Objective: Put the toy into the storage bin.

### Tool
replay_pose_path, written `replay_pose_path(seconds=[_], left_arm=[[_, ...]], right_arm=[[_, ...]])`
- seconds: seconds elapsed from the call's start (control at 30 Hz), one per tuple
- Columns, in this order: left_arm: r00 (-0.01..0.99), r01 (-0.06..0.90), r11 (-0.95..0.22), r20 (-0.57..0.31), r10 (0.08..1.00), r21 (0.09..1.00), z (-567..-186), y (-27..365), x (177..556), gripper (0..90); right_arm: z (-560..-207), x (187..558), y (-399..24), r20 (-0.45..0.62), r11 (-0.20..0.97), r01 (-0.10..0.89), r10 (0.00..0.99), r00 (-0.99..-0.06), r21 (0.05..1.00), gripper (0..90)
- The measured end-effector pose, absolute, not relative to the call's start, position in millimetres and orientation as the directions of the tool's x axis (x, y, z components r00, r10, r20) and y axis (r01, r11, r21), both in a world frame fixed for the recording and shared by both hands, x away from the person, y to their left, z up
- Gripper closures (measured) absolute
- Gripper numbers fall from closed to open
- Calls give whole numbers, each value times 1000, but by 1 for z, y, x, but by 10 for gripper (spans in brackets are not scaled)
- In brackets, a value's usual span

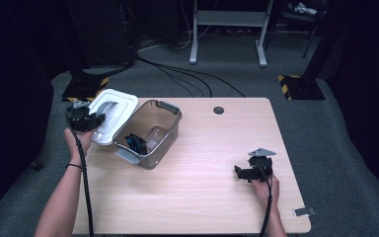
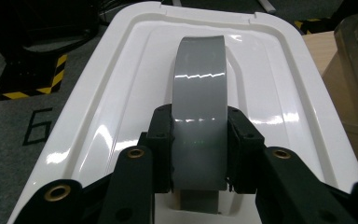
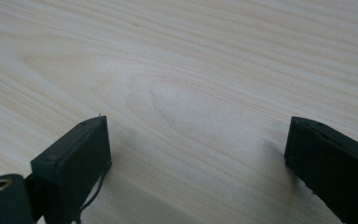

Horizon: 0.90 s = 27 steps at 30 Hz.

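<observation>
Here, white lid (image 2: pixel 121 84) handle (image 2: pixel 200 102) pinched in left tool (image 2: pixel 199 154), beside container (image 1: pixel 150 133)

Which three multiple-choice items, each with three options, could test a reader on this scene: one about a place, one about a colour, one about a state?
1. Where is the clear container?
A. on the left part of the table
B. on the floor
C. at the table's right edge

2. What colour is the handle of the white lid?
A. red
B. grey
C. yellow

3. How is the right gripper?
A. shut on the lid
B. shut on a cable
C. open, holding nothing

Answers:
1. A: the high view shows the container on the wooden top, left of the middle.
2. B: the left gripper view shows a grey arched handle, with the left gripper shut on it.
3. C: the right gripper view shows its jaws wide apart over bare wood.
</observation>
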State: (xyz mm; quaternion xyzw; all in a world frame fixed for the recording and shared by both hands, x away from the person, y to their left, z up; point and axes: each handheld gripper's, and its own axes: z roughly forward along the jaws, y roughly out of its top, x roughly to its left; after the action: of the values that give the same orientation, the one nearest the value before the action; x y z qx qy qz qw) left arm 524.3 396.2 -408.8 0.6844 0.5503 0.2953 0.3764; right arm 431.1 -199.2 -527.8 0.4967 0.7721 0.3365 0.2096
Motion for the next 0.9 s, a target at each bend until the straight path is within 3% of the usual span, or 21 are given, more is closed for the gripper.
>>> replay_pose_path(seconds=[0.23,0.53,0.9], left_arm=[[217,531,-151,39,976,834,-399,395,525,672],[188,532,-112,12,982,839,-399,405,526,673],[203,491,-124,25,979,863,-373,407,521,673]], right_arm=[[-528,431,-199,12,279,626,908,-419,729,62],[-528,431,-199,13,279,626,908,-419,728,62],[-528,431,-199,13,278,626,908,-418,728,62]])
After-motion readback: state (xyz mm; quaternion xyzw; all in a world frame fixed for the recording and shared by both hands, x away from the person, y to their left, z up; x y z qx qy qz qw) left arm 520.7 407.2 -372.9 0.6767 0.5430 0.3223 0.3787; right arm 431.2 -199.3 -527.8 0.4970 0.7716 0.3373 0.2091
